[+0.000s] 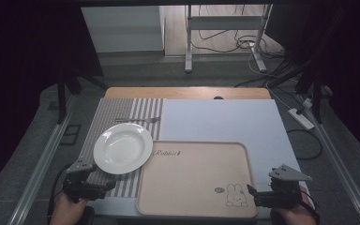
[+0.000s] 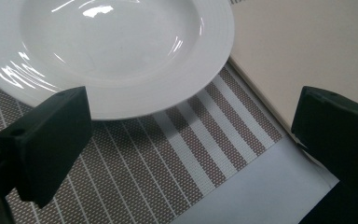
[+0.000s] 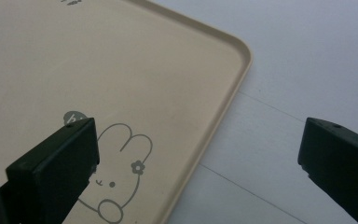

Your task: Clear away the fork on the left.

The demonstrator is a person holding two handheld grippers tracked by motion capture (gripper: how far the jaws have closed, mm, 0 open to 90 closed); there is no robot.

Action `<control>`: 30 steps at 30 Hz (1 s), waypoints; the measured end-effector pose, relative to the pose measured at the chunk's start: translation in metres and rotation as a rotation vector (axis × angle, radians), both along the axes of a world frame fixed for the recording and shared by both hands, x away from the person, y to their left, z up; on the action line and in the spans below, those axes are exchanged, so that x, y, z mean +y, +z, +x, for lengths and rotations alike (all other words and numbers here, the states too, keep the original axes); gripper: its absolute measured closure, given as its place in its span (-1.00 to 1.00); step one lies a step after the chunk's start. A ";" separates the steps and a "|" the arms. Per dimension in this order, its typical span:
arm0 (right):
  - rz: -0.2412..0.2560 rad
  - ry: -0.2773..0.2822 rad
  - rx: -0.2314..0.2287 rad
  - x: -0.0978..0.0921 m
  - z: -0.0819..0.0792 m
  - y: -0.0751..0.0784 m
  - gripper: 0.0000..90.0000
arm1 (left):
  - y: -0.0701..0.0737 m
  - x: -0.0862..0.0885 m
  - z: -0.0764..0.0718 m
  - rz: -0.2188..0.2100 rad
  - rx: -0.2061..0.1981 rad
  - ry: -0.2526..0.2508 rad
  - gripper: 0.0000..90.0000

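Your left claw (image 1: 104,186) is wide open and empty, and it waits just beside the near rim of the white plate (image 1: 123,147). The plate sits on the striped mat (image 1: 104,112) near the left edge of the table (image 1: 225,119), and its right side comes close to the tan tray (image 1: 194,180). Your right claw (image 1: 252,193) is wide open and empty too, low over the near right corner of the tray, by the little rabbit drawing (image 3: 121,182). I think the plate is hard and stiff, a bit heavy, and very smooth and shiny, so it can slip. It can also break if it drops or bumps. The best place to hold it looks like the flat rim on the near side, with one jaw over the rim and one jaw under it. Squeeze firmly and lift slowly, and keep it level. The tray looks light and stiff, with a low raised edge you could pinch. Now count: there is one plate, one tray and one striped mat. There is also one piece of cutlery (image 1: 138,120), maybe a fork, lying on the mat past the plate, toward the far edge. You have two claws.
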State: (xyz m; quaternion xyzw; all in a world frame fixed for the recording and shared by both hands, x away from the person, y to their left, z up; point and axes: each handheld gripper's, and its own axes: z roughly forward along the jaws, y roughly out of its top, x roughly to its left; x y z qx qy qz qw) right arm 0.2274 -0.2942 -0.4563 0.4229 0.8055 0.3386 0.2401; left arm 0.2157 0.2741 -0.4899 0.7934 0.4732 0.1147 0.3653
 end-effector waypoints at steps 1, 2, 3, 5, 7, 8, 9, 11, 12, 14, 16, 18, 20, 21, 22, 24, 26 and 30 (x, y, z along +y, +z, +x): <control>-0.001 0.001 0.001 0.000 0.000 0.000 -1.00 | 0.000 0.000 0.001 0.001 0.006 -0.004 -1.00; -0.002 0.001 0.002 0.000 0.000 0.000 -1.00 | 0.000 0.000 0.001 0.001 0.011 -0.010 -1.00; -0.002 0.001 0.007 0.000 0.001 0.000 -1.00 | 0.000 -0.001 0.003 0.001 0.008 -0.015 -1.00; -0.003 0.001 0.008 0.001 0.001 0.000 -1.00 | 0.000 -0.001 0.004 -0.003 -0.001 -0.019 -1.00; -0.004 0.001 0.007 0.001 0.001 0.000 -1.00 | 0.000 -0.001 0.005 -0.003 0.001 -0.020 -1.00; -0.004 0.002 0.008 0.001 0.001 0.000 -1.00 | 0.000 -0.001 0.006 -0.006 0.006 -0.021 -1.00; -0.005 0.002 0.010 0.000 0.001 0.000 -1.00 | 0.001 -0.001 0.009 -0.011 0.010 -0.027 -1.00; -0.006 0.002 0.011 0.001 0.001 0.000 -1.00 | 0.001 -0.001 0.011 -0.011 0.014 -0.024 -1.00; -0.006 0.002 0.011 0.001 0.001 0.000 -1.00 | 0.001 -0.001 0.011 -0.011 0.014 -0.024 -1.00; -0.006 0.002 0.009 0.001 0.001 -0.001 -1.00 | 0.001 -0.002 0.013 -0.010 0.019 -0.031 -1.00; -0.007 0.003 0.008 0.001 0.001 -0.001 -1.00 | 0.000 -0.003 0.015 -0.008 0.021 -0.036 -1.00; -0.008 0.003 0.009 0.001 0.001 -0.001 -1.00 | 0.001 -0.004 0.018 -0.004 0.013 -0.039 -1.00; -0.010 0.003 0.008 0.001 0.001 -0.001 -1.00 | 0.001 -0.005 0.022 -0.007 0.006 -0.041 -1.00; -0.012 0.004 0.006 0.001 0.001 -0.001 -1.00 | 0.001 -0.005 0.024 -0.011 0.006 -0.041 -1.00; -0.012 0.004 0.006 0.001 0.001 -0.001 -1.00 | 0.000 -0.005 0.026 -0.020 0.009 -0.041 -1.00; -0.015 0.007 0.011 0.001 0.001 -0.001 -1.00 | 0.000 -0.006 0.030 -0.029 0.013 -0.043 -1.00; -0.016 0.007 0.012 0.001 0.001 -0.001 -1.00 | -0.001 -0.006 0.034 -0.031 0.015 -0.041 -1.00; -0.018 0.006 0.014 0.002 0.001 -0.001 -1.00 | 0.000 -0.007 0.042 -0.053 0.016 -0.046 -1.00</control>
